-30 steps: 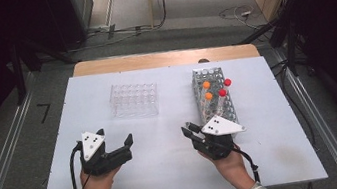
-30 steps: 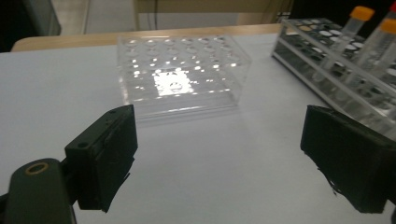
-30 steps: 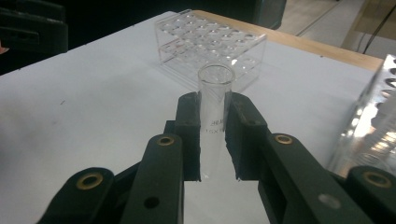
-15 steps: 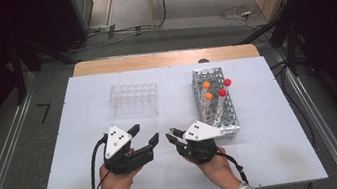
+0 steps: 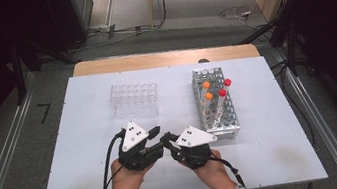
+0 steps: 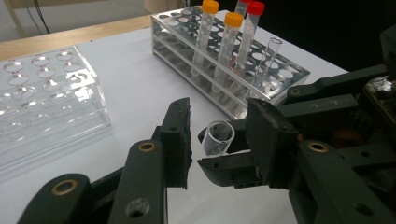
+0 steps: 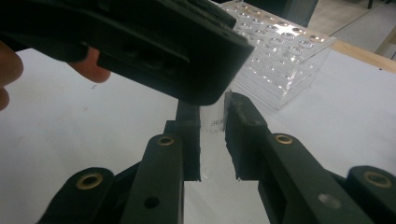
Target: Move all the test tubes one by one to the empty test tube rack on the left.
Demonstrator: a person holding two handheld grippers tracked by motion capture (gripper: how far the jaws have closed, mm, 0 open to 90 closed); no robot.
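My right gripper (image 5: 167, 140) (image 7: 212, 112) is shut on a clear uncapped tube (image 7: 212, 127) with a small printed label. The tube lies level and its open mouth (image 6: 218, 138) faces my left gripper (image 5: 159, 139) (image 6: 219, 123). The left jaws have just been closing and now stand on either side of the tube's mouth, with a gap showing on both sides. In the right gripper view one left finger (image 7: 154, 42) hangs big and dark just above the tube. Both grippers meet tip to tip at the front middle of the white table (image 5: 86, 132).
A metal rack (image 5: 217, 110) (image 6: 187, 32) at the right holds orange-capped tubes (image 5: 206, 85), red-capped tubes (image 5: 223, 92) and an uncapped one (image 6: 268, 60). A clear plastic rack (image 5: 134, 99) (image 6: 46, 93) (image 7: 280, 56) stands at the back left of centre.
Both hands have come together from apart toward the front middle of the table. The left jaws have narrowed around the end of the tube that the right gripper holds.
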